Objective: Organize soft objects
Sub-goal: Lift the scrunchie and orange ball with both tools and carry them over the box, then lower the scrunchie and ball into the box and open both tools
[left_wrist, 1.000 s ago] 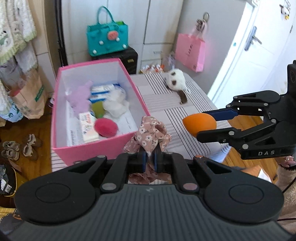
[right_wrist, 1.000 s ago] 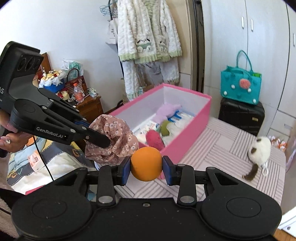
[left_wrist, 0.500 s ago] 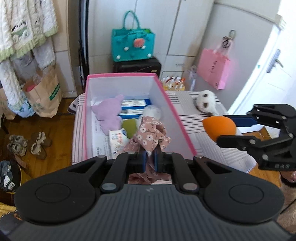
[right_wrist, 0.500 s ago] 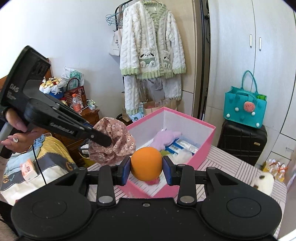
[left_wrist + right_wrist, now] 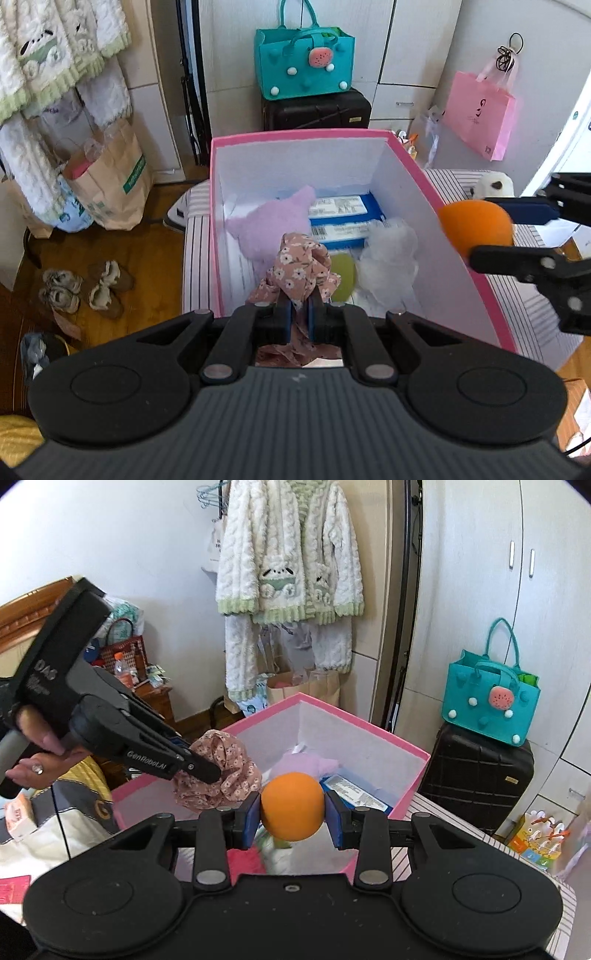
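My left gripper (image 5: 300, 314) is shut on a brown floral scrunchie (image 5: 299, 269) and holds it above the near end of the pink box (image 5: 476, 295). It also shows in the right wrist view (image 5: 218, 779). My right gripper (image 5: 293, 814) is shut on an orange foam ball (image 5: 293, 805), held over the box's right wall; the ball shows in the left wrist view (image 5: 476, 227) too. Inside the box lie a purple plush (image 5: 275, 225), a white fluffy piece (image 5: 389, 254), a green pad (image 5: 343, 271) and blue-and-white packs (image 5: 341, 212).
A white plush toy (image 5: 493, 186) lies on the striped table (image 5: 454, 181) to the right of the box. A black suitcase (image 5: 476, 771) with a teal bag (image 5: 491, 709) stands behind. A paper bag (image 5: 110, 184) and shoes (image 5: 85, 288) are on the floor at left.
Both grippers have moved over the pink box with their loads. The box now fills the middle of the left wrist view, and the orange ball sits over its right wall.
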Tool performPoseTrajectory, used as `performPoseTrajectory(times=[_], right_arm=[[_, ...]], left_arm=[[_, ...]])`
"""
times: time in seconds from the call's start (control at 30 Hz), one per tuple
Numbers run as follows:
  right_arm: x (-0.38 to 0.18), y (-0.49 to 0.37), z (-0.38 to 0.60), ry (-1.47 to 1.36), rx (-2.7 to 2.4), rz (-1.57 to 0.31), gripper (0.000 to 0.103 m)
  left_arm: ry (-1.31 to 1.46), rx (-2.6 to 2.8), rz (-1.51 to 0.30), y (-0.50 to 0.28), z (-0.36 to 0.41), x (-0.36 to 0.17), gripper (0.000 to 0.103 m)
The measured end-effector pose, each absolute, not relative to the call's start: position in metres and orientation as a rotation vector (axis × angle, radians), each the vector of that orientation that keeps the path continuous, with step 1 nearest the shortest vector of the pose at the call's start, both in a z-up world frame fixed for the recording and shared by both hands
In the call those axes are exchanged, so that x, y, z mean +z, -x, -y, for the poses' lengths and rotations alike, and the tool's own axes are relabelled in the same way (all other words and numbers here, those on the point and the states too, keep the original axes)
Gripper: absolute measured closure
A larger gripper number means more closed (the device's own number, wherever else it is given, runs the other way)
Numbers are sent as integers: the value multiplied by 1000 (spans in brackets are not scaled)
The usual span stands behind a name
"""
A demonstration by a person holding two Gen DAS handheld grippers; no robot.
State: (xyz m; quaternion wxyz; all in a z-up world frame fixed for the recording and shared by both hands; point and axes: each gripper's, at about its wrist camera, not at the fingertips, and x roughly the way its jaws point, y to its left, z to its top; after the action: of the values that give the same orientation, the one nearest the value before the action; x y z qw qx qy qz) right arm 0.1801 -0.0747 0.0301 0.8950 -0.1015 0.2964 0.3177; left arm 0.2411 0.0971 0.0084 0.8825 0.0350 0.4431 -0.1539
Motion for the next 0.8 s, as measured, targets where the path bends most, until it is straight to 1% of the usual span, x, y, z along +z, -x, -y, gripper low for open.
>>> performPoseTrajectory(times=[0.23, 0.43, 0.57, 0.8], right_arm=[[12, -231, 67, 206, 641, -658, 61], [-10, -265, 47, 343, 602, -669, 61], [-20, -281, 38, 430, 538, -652, 61], [-23, -293, 43, 429, 526, -644, 60]], left_arm=[[-67, -351, -883, -265, -87, 4, 96], [-29, -376, -875, -292, -76, 2, 96], [3, -377, -900, -311, -74, -2, 96], [35, -369, -871, -334, -68, 3, 97]])
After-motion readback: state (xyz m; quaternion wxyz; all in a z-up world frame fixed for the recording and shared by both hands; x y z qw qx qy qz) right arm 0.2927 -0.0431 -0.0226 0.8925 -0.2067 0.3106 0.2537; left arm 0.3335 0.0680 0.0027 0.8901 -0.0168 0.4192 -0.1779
